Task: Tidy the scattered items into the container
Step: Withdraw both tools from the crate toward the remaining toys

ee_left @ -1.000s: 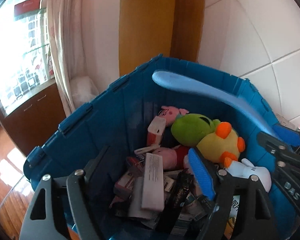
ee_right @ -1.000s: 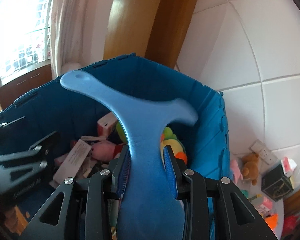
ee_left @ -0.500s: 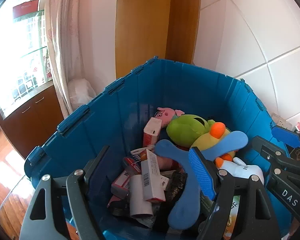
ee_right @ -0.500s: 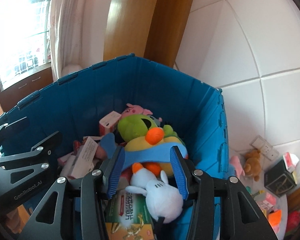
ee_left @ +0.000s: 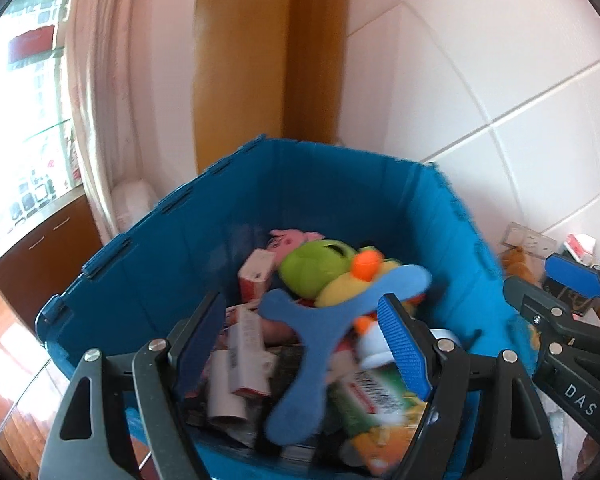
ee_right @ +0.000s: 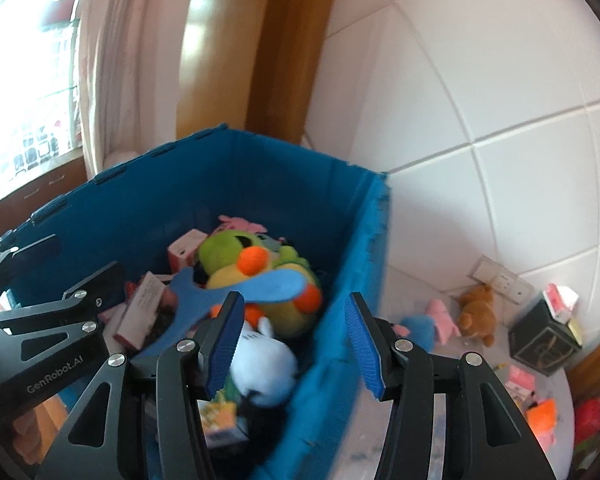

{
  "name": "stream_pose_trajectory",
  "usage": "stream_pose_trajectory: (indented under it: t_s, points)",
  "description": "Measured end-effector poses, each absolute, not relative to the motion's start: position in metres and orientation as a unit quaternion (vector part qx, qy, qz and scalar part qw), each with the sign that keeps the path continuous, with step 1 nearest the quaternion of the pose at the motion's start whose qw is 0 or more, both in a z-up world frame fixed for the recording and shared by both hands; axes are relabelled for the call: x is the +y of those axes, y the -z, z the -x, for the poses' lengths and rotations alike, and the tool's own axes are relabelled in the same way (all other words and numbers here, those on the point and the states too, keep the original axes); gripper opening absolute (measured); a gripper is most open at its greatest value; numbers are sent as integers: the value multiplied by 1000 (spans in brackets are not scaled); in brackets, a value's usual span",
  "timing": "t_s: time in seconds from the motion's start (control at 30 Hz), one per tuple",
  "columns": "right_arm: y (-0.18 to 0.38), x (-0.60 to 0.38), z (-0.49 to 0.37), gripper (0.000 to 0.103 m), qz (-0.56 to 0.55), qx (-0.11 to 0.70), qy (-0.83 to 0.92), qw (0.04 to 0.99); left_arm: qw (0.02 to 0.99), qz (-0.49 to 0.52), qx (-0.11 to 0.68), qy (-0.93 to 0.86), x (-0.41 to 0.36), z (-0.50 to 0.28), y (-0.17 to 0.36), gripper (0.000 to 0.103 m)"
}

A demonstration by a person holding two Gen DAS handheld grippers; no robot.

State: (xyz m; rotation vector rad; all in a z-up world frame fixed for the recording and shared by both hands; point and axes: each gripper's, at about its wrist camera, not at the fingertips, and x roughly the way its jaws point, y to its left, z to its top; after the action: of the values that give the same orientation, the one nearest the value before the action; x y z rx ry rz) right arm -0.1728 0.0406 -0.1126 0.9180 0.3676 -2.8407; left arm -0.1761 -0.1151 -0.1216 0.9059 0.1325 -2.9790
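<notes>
Both tongs gaped wide and held nothing: the left tongs (ee_left: 300,344) hung over the blue container (ee_left: 332,192), the right tongs (ee_right: 292,344) above its right wall. Beyond them the blue boomerang (ee_left: 320,332) lay inside on boxes and a green-yellow plush (ee_right: 256,268). Farther right, small toys (ee_right: 456,316) stayed scattered on the desk (ee_right: 432,284).

In the left wrist view, the blue three-armed foam boomerang (ee_left: 312,336) covers part of the yellow-green plush duck (ee_left: 332,276); the orange-green printed carton (ee_left: 380,412) at 6 o'clock is too blurred to read.
</notes>
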Motion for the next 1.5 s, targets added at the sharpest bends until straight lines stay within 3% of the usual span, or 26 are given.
stream_pose_trajectory:
  t_s: [0.2, 0.47, 0.57, 0.97, 1.5]
  points:
    - [94, 112, 139, 60, -276, 90, 956, 39, -27, -261, 15, 965, -45, 149, 100, 78]
    - [97, 251, 88, 62, -269, 39, 962, -20, -88, -231, -11, 969, 76, 104, 91, 78]
    - [109, 315, 70, 62, -279, 17, 959, -46, -107, -231, -19, 967, 128, 93, 99, 86]
    - [198, 538, -1, 62, -349, -79, 920, -161, -140, -319, -56, 936, 257, 81, 181, 87]
    - [262, 636, -103, 62, -405, -121, 861, -283, -181, -413, -52, 891, 312, 92, 288, 87]
